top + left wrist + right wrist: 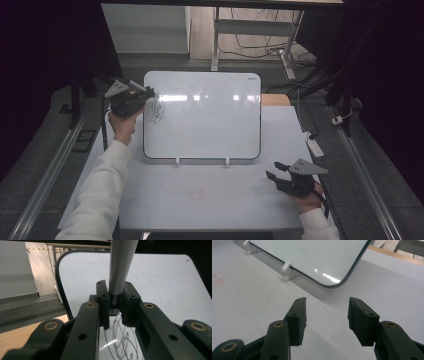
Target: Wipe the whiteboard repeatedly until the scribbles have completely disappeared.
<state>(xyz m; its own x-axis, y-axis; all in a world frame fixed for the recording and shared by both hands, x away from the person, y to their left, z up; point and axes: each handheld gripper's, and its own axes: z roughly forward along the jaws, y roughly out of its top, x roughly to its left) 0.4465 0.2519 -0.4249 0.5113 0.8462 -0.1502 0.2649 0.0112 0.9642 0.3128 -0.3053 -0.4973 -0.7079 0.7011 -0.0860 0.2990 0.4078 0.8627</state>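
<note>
A whiteboard (210,115) leans on two white clips in the middle of the table, with a black scribble (158,112) near its upper left. My left gripper (148,94) is at the board's upper left corner, shut on a grey marker (121,267) whose barrel rises between the jaws. The scribble (120,340) lies just below the jaws in the left gripper view. My right gripper (273,170) rests low over the table at the front right, open, with nothing between its fingers (298,320). The board's lower corner (332,277) lies ahead of it.
White clips (287,271) hold the board's lower edge. A white power strip (315,146) lies off the table's right edge. A wooden surface (275,100) shows behind the board. Desk legs and cables stand at the back.
</note>
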